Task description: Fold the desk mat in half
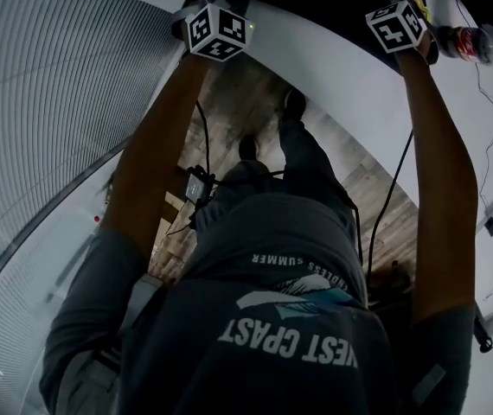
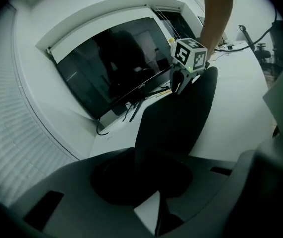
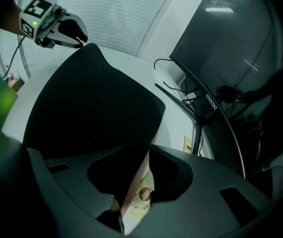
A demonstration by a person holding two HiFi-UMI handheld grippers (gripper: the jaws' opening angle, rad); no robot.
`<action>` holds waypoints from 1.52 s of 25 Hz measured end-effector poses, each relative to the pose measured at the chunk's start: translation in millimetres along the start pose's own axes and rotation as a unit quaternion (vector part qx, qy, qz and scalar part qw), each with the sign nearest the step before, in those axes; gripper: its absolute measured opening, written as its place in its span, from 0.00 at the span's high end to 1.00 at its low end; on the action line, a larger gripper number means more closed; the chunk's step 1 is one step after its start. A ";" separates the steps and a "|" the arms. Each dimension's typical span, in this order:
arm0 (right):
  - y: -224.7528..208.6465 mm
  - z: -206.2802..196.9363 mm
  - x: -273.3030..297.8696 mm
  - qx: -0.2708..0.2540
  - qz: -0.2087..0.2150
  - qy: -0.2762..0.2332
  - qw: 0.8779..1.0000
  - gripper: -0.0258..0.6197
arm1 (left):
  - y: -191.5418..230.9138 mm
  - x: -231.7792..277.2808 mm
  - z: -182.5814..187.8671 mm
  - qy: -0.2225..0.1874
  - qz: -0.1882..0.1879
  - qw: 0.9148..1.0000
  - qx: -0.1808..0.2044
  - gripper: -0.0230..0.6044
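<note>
The black desk mat point(image 2: 174, 118) is lifted off the white desk point(image 1: 359, 85) and hangs between the two grippers. My left gripper point(image 1: 219, 31) is shut on one raised corner of the mat point(image 3: 94, 103), at the top left of the right gripper view point(image 3: 79, 37). The right gripper point(image 1: 395, 24) has the mat's other edge standing between its jaws, with a lit gap beside that edge, so the pads do not press on it. In the left gripper view the right gripper point(image 2: 179, 83) sits at the mat's far top corner.
A curved dark monitor point(image 3: 221, 53) with cables point(image 3: 176, 90) at its foot stands at the back of the desk. A soda bottle point(image 1: 467, 43) lies by the right gripper, and its label point(image 3: 140, 195) shows through the jaw gap. A wooden floor point(image 1: 238, 93) lies below.
</note>
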State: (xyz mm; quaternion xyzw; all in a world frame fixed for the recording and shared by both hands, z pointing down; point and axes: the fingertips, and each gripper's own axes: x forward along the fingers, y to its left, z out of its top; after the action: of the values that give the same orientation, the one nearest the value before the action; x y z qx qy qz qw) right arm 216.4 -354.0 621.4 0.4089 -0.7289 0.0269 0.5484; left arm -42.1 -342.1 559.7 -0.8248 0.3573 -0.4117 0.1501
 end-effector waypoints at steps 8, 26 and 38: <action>3.2 -1.4 -27.3 0.021 -0.024 0.009 0.999 0.69 | 18.9 -42.2 -3.2 -0.020 0.025 0.999 -0.017 0.84; 51.6 104.2 -215.6 0.113 -0.033 -0.193 0.974 0.90 | 52.4 -199.0 17.9 -0.109 0.075 0.988 -0.079 0.87; 121.3 146.9 -363.3 0.128 0.003 -0.310 0.942 0.92 | 40.9 -310.2 42.0 -0.195 0.042 0.974 -0.108 0.91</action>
State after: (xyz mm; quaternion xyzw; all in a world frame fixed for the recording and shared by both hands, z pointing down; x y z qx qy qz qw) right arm 49.5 -139.2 314.3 0.4615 -0.8546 -0.0064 0.2378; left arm -154.0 -151.5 334.3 -0.8849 0.3976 -0.1956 0.1435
